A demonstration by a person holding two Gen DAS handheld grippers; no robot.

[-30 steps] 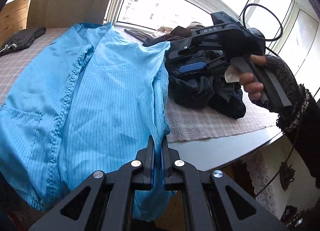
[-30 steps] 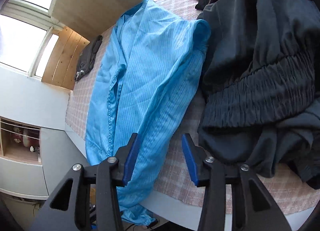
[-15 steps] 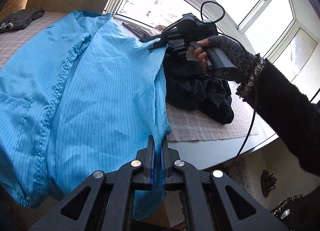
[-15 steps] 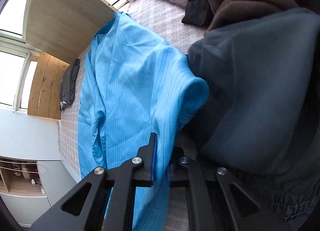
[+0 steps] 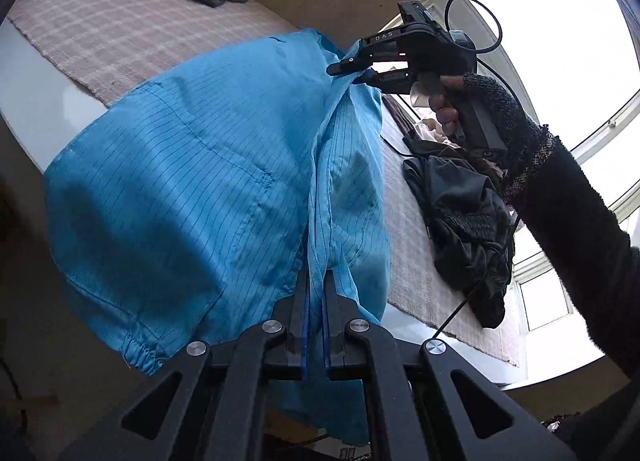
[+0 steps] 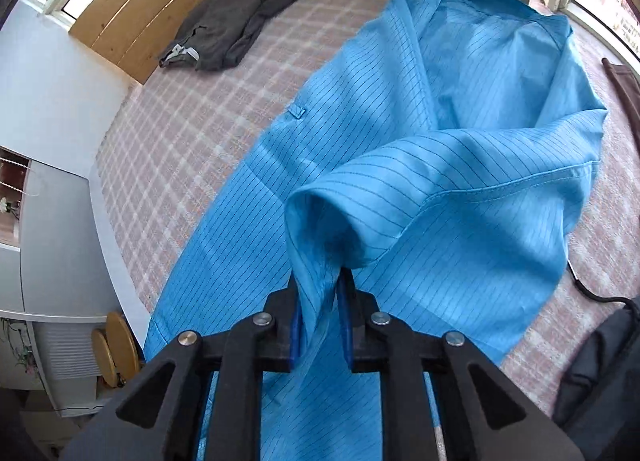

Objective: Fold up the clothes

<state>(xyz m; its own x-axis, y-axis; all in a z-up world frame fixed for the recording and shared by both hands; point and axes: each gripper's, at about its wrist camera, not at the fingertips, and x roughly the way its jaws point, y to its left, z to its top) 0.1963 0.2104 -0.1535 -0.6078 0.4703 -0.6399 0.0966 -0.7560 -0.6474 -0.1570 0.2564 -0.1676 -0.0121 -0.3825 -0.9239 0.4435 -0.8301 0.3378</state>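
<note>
A light blue pinstriped garment (image 5: 208, 189) is lifted off the checked pink cloth (image 5: 100, 37) on the table. My left gripper (image 5: 315, 281) is shut on the garment's lower edge, close to the table's near rim. Farther along the same edge, my right gripper (image 5: 354, 69) is held up by a person's gloved hand (image 5: 492, 101) and pinches the fabric. In the right wrist view the garment (image 6: 420, 141) bunches between the blue pads of the right gripper (image 6: 318, 293), which is shut on it. Part of the fabric still drapes on the table.
A folded dark grey garment (image 6: 236, 25) lies at the far corner by the wooden panel (image 6: 160, 1). A heap of black and brown clothes (image 5: 468, 221) sits on the cloth to the right. Round wooden stools (image 6: 114, 345) stand below the table edge. A black cable (image 5: 472, 21) trails from the right gripper.
The right gripper, open beside the blue garment a second ago, closed on its edge and has lifted it. Both grippers have raised the garment off the table and the left view has tilted.
</note>
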